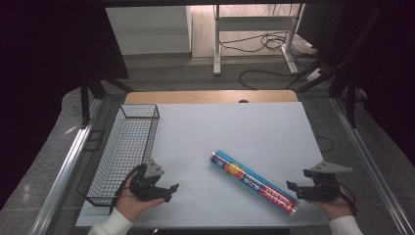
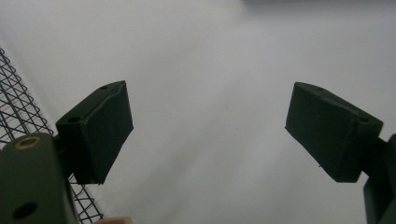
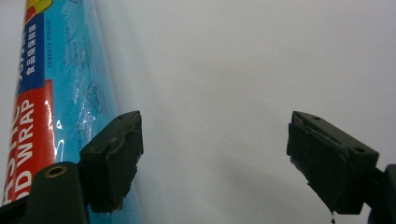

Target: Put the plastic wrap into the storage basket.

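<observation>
We hold 2 grippers low over the white desk (image 1: 235, 132), and the long blue-and-red cylindrical roll of plastic food wrap (image 1: 253, 182) lies flat on it, slanting away from us, well apart from the black wire mesh basket (image 1: 125, 147) at the desk's left side. The right gripper (image 1: 299, 188) sits just beside the roll's near end with its fingers (image 3: 114, 154) wide apart and empty; in the right gripper view the roll runs past the outer side of 1 finger, not between the 2. The left gripper (image 1: 169, 190), between the roll and the basket, also has its fingers (image 2: 100, 128) spread and empty.

The main risk, as we judge it, is closing from here: the right fingers would meet on nothing, or nudge the roll. Being round and glossy, it may roll across the desk. Gripped only at its end, it could droop or slip out.
</observation>
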